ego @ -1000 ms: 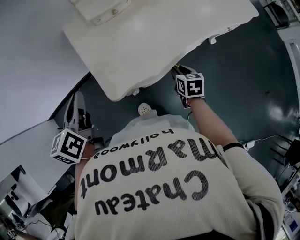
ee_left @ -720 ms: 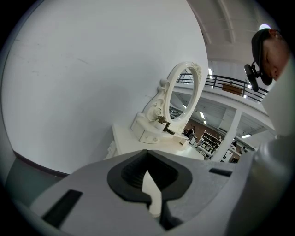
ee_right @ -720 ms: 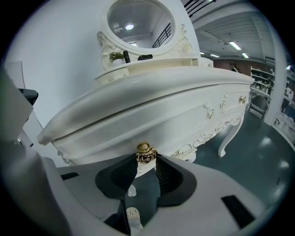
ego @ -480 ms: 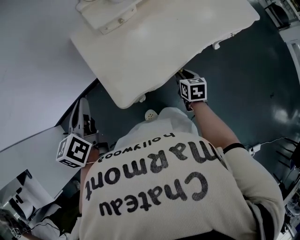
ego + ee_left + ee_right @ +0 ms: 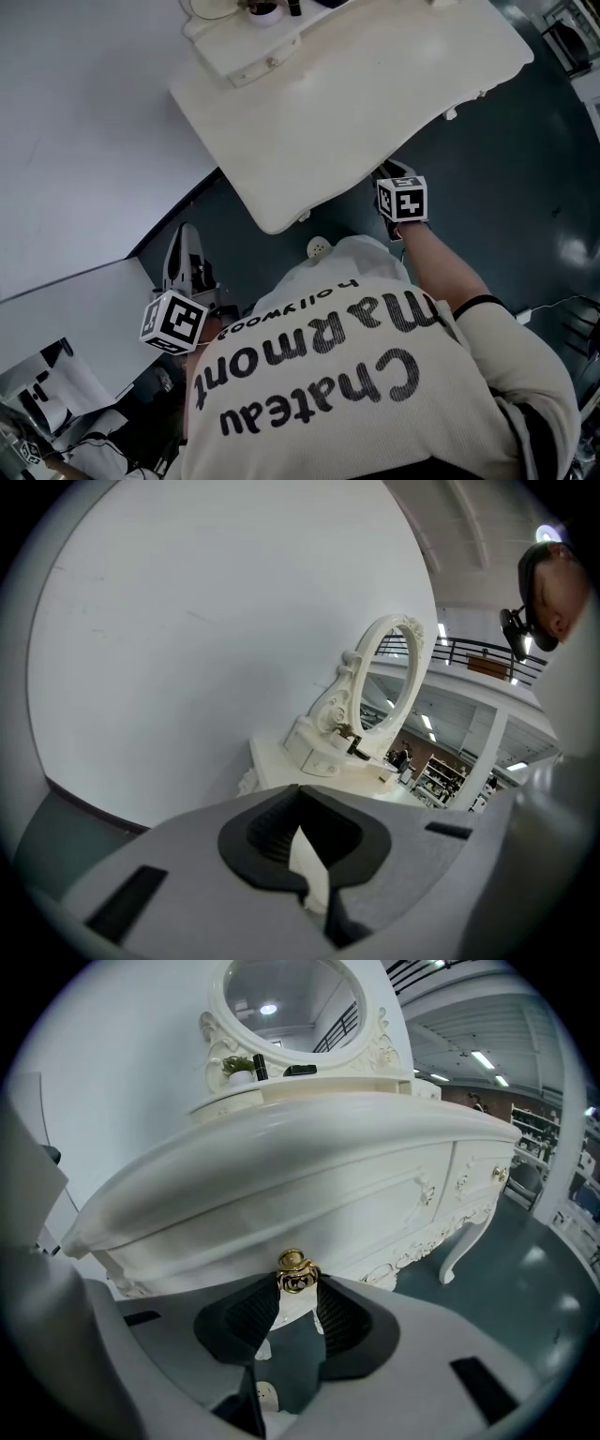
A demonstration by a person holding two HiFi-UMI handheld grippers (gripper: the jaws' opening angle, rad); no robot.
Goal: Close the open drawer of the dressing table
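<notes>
Gold knob (image 5: 294, 1272) on white drawer (image 5: 309, 1232): small, hard, slick; right gripper (image 5: 295, 1285) clamped on it. Drawer rigid, likely light; push straight through knob. Left gripper (image 5: 300, 794) closed, empty.

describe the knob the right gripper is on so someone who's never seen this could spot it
Start at the white dressing table with the oval mirror on top. Low on its curved front sits a shiny gold knob. It alone is clamped in the jaws of the right gripper; the other pulls sit farther right along the front.
</notes>
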